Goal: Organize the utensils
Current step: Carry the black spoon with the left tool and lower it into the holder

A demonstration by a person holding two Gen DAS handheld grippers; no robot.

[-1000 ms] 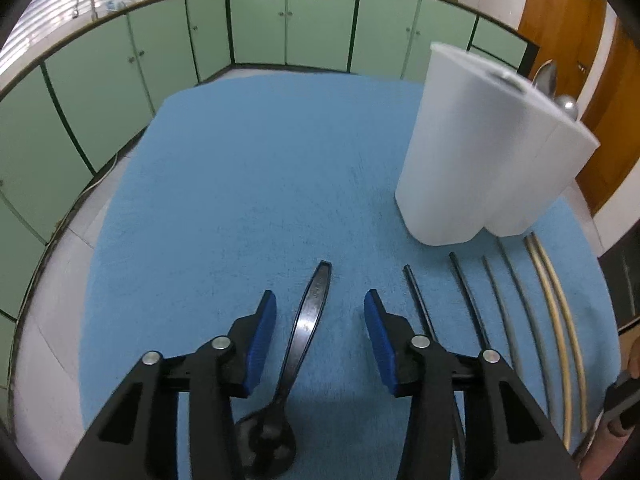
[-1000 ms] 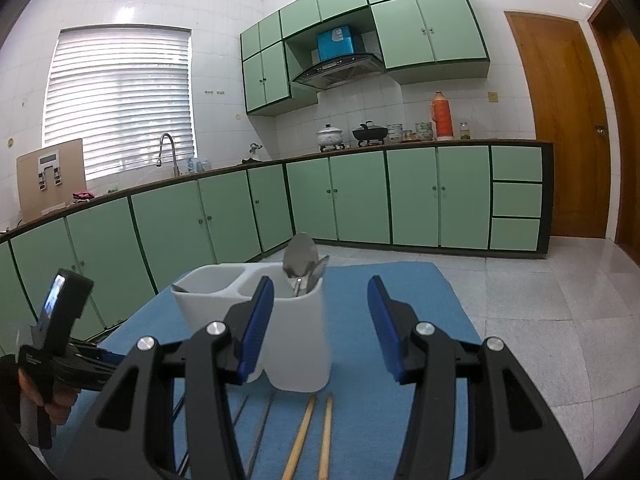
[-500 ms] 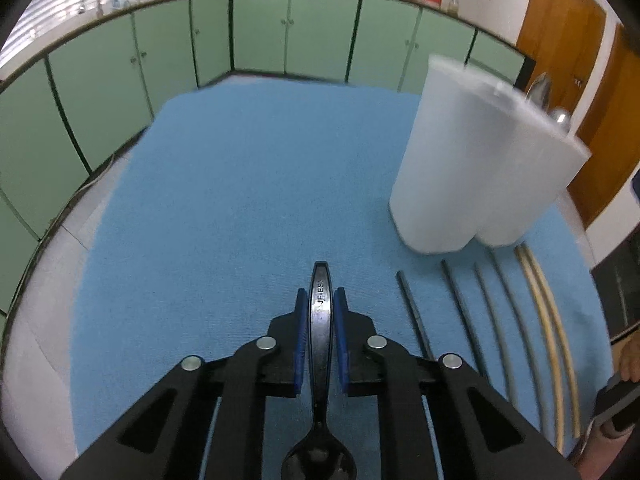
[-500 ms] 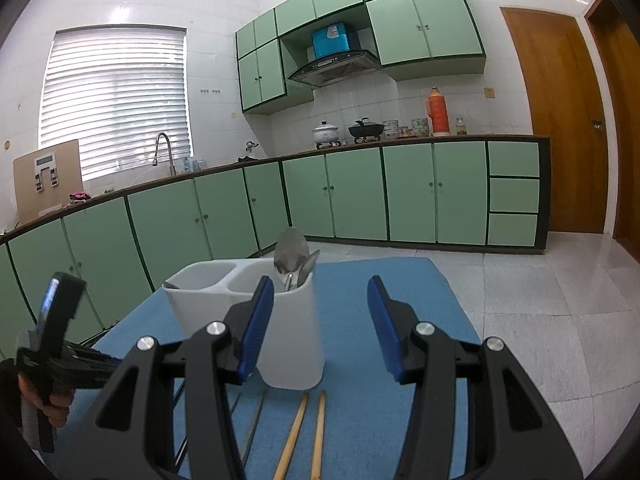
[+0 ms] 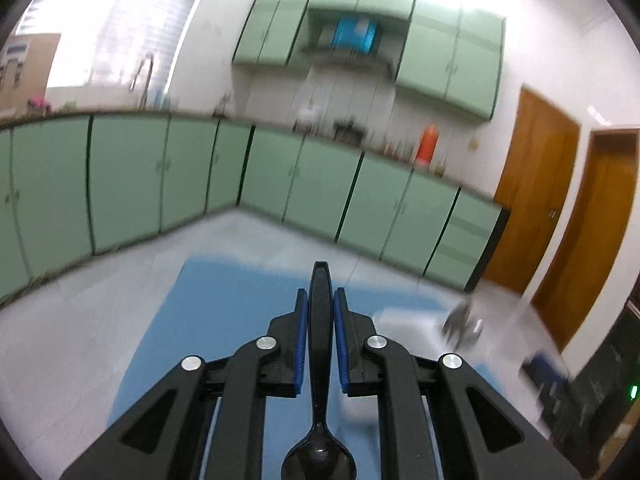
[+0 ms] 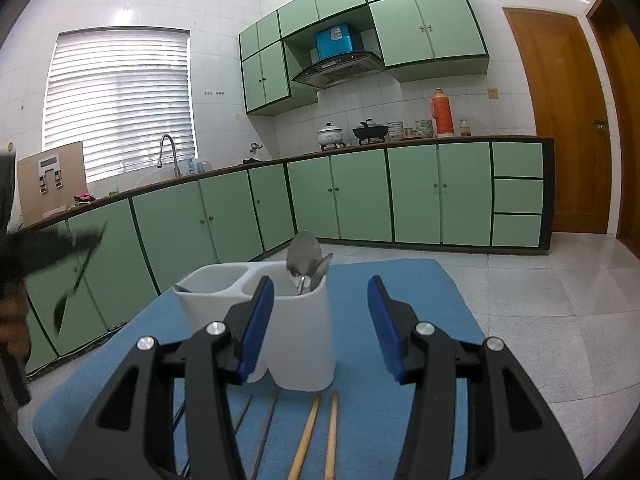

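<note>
1. Since a second ago the left gripper (image 5: pixel 320 312) has clamped onto the black spoon (image 5: pixel 320 360) and come up off the blue mat (image 5: pixel 224 312). Back then its jaws stood apart with the spoon lying flat on the mat between them; they closed in over that second and now pinch the handle.
2. Spoon's handle sticks out forward past the blue pads (image 5: pixel 301 344), bowl end hangs back toward the camera. It's in the air now, well clear of the mat.
3. Left wrist view is pretty blurry, so the white holder (image 5: pixel 404 320) is just a pale smear low and to the right of the spoon, with something metal poking out of it.
4. Right gripper (image 6: pixel 320 320) hasn't budged. Jaws apart, nothing between them, pointing at the white holder (image 6: pixel 296 336).
5. From the right wrist view the holder stands upright on the mat (image 6: pixel 400 320), with two compartments showing. The nearer one has a metal spoon (image 6: pixel 303 258) and another metal utensil standing in it. The left compartment has something small at its rim, can't tell what.
6. In front of the holder, toward the right gripper, two wooden chopsticks (image 6: pixel 316 432) lie on the mat, with dark chopsticks (image 6: pixel 268 420) just left of them.
7. Far left of the holder, in the right view, the lifted spoon (image 6: pixel 76 276) shows as a dark blur beside a hand (image 6: pixel 14 320).
</note>
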